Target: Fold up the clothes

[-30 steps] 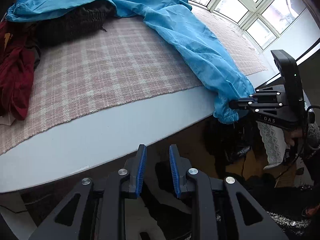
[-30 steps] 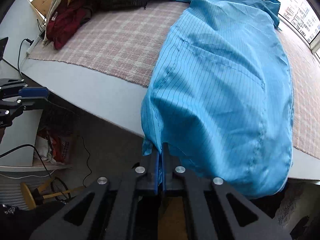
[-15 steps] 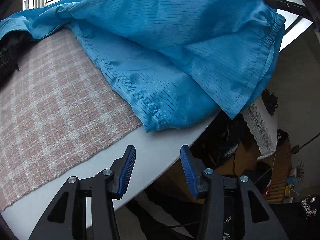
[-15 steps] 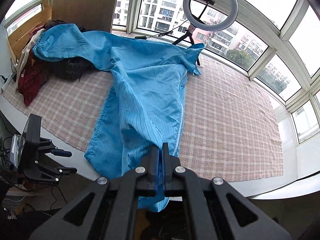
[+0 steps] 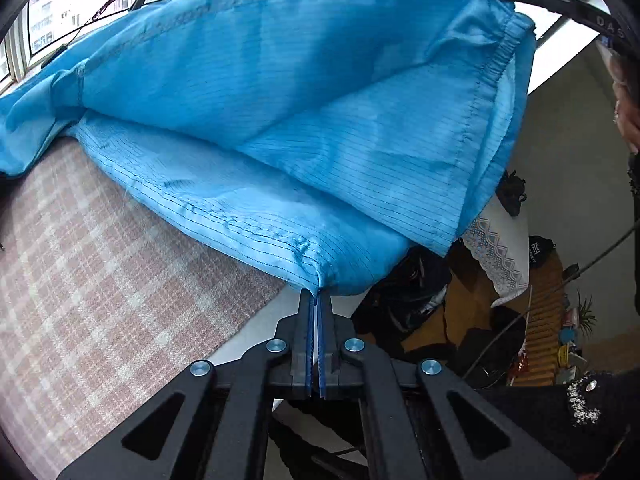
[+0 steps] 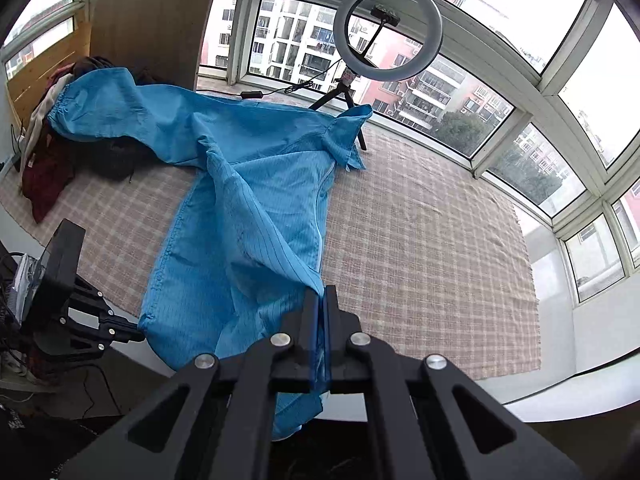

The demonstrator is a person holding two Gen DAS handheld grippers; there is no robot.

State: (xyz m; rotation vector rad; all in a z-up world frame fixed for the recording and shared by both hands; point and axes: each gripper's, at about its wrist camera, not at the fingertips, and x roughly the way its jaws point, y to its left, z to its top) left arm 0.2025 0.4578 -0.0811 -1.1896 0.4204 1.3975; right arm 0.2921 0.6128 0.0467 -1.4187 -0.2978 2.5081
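Checked cloth (image 6: 420,240) covers the table, and the blue coat (image 6: 248,216) is spread on it. Its near corner is pinched by the left gripper (image 5: 315,300), its cuff by the right gripper (image 6: 321,312). Folding is starting; next both ends should be carried over the coat

**What is hidden or cut off around the blue garment**

The thin-striped blue fabric garment (image 6: 240,208) hides part of the pink-and-cream checked woven mat (image 6: 420,248) beneath it. Its far sleeve covers much of a heap of dark red and black clothes (image 6: 48,168), so single pieces there cannot be told apart. The garment's lowest hem disappears behind the black right gripper (image 6: 320,312). In the left wrist view, only a curved black sliver of that gripper shows, cut by the upper right edge.
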